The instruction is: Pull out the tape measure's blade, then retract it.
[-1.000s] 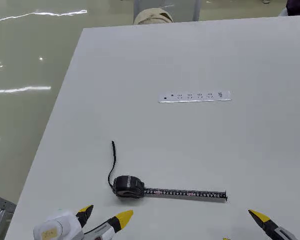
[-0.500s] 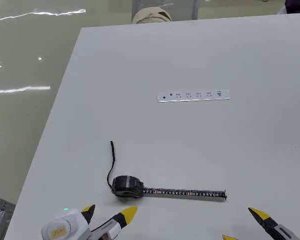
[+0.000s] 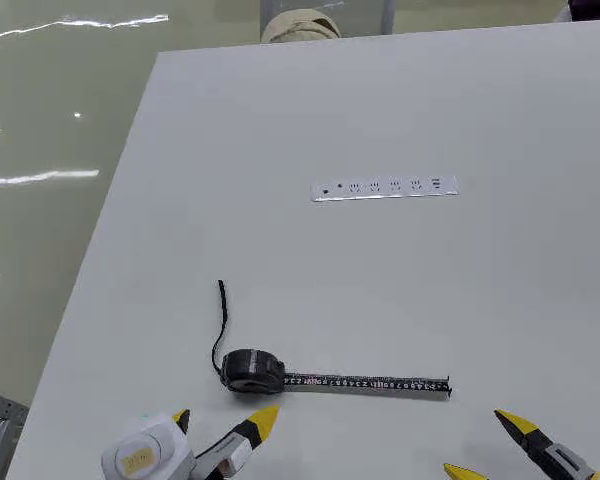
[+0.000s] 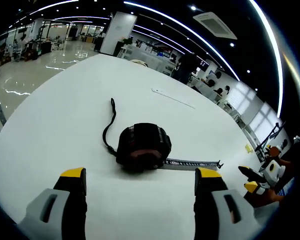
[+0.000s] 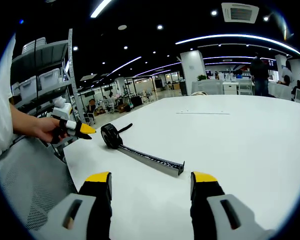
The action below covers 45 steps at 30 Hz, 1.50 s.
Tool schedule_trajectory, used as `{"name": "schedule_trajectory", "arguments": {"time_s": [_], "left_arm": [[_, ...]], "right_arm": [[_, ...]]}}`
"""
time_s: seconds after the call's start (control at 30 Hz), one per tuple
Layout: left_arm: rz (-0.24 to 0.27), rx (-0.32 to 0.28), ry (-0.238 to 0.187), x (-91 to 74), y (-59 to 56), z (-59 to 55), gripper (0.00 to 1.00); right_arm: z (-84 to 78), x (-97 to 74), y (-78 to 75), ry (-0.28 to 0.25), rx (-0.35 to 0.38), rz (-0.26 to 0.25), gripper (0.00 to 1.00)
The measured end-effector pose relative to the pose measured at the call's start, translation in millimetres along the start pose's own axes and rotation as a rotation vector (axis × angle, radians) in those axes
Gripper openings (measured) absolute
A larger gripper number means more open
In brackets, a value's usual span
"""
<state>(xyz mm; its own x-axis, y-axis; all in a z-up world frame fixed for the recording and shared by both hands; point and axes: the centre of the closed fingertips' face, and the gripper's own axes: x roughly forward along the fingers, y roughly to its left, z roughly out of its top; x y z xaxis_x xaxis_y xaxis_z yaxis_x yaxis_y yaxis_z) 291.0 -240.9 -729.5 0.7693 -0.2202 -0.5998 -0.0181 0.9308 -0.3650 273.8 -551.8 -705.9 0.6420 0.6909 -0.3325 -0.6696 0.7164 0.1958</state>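
Lying at six o'clock on the table [image 3: 400,110], tape [image 3: 253,371] has blade [image 3: 368,383] out toward three o'clock; left gripper [image 3: 223,415] and right gripper [image 3: 480,443] gape empty. Best clamp the tape first (blade may whip), then feed slowly.

Head view high, down onto tabletop [image 3: 380,110]. Left gripper view low, close on tape measure [image 4: 142,146]; right gripper view farther, it's at 10 o'clock.

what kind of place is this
Probably a large open-plan lab or workshop hall: a broad white workbench, grey metal shelving stacked with pale plastic bins, and long ceiling strip lights over a glossy floor.
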Motion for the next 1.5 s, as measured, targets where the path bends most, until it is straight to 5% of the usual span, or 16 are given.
{"name": "schedule_trajectory", "arguments": {"time_s": [0.27, 0.87, 1.5], "left_arm": [[0.024, 0.020, -0.004, 8.9, -2.4, -4.7, 0.89], [0.034, 0.029, -0.062, 25.9, -15.1, 6.0, 0.89], [0.070, 0.009, -0.044, 43.4, -13.4, 4.6, 0.88]], "right_arm": [[-2.0, 3.1, -4.0, 0.005, 0.010, 0.003, 0.64], [-3.8, 9.4, -9.2, 0.004, 0.003, 0.017, 0.63], [1.6, 21.2, -18.2, 0.005, -0.003, 0.047, 0.60]]}}
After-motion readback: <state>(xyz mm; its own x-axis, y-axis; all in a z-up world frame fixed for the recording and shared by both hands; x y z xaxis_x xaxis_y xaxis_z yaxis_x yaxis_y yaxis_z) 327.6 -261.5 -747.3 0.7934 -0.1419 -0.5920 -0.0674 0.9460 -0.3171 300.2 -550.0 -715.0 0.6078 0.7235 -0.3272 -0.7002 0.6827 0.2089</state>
